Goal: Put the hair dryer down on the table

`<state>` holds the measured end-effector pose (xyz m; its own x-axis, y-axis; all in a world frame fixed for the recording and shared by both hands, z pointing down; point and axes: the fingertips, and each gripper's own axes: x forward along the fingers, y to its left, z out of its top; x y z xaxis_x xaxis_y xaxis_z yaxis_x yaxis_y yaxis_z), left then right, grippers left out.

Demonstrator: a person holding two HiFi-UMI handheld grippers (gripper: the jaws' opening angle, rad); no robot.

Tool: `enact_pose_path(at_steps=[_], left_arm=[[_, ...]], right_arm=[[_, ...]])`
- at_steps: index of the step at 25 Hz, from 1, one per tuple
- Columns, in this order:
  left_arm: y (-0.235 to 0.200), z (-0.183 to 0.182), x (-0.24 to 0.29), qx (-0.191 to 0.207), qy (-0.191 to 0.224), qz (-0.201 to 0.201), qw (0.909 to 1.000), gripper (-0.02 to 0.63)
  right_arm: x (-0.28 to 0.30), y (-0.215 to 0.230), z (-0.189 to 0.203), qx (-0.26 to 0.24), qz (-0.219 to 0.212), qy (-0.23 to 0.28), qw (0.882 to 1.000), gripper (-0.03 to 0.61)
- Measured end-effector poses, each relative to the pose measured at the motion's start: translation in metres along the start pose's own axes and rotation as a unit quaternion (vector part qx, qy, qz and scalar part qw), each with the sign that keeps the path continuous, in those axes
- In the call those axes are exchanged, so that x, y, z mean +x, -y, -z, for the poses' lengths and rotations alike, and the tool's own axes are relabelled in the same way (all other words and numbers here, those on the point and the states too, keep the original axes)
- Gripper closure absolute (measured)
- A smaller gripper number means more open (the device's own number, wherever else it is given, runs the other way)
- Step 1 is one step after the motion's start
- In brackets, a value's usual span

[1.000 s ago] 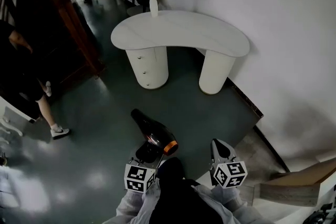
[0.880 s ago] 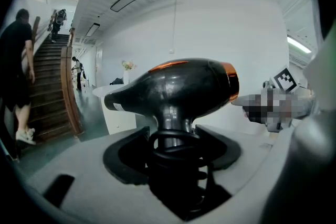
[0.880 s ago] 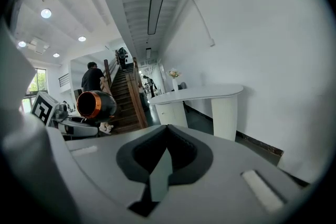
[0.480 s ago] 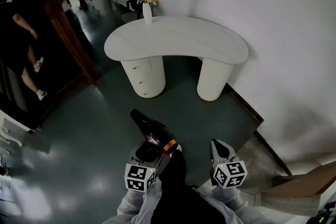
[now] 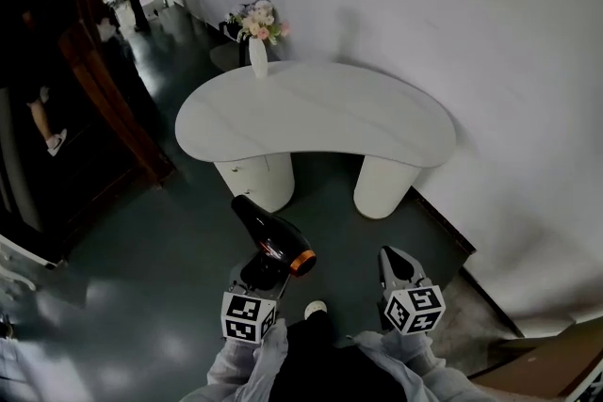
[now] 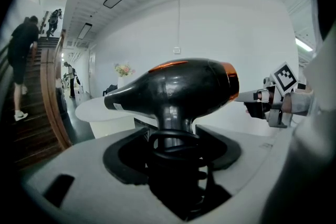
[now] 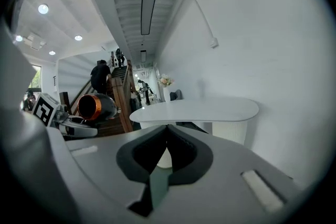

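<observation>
A black hair dryer (image 5: 273, 240) with an orange ring at its rear stands upright in my left gripper (image 5: 267, 270), which is shut on its handle, the coiled cord bunched just below. In the left gripper view the dryer (image 6: 178, 86) fills the middle, nozzle to the left, handle between the jaws. My right gripper (image 5: 400, 270) hangs beside it, shut and holding nothing; its pads (image 7: 160, 136) meet in the right gripper view. The white kidney-shaped table (image 5: 320, 118) stands ahead on two round legs, against the wall. The dryer is held short of it, over the dark floor.
A white vase of flowers (image 5: 257, 52) stands on the table's far left end. A dark wooden staircase (image 5: 104, 99) rises at the left, with a person's legs (image 5: 42, 122) on it. More people stand far down the corridor. A white wall runs along the right.
The table has come nearer and sits lower and larger in the head view. The person at the left has moved off up the stairs. Both grippers keep their places and grip.
</observation>
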<state>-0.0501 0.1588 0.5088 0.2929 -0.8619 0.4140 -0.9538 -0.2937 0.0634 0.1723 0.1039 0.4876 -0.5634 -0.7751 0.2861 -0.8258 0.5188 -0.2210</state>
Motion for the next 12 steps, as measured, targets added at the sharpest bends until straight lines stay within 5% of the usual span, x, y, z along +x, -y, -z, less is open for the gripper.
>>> enact_pose_path(at_steps=[12], left_arm=[[-0.071,-0.023,0.09,0.001,-0.027,0.019,0.9995,0.333]], right_arm=[[0.119,0.04,-0.023,0.011,0.021,-0.022,0.999,0.568]])
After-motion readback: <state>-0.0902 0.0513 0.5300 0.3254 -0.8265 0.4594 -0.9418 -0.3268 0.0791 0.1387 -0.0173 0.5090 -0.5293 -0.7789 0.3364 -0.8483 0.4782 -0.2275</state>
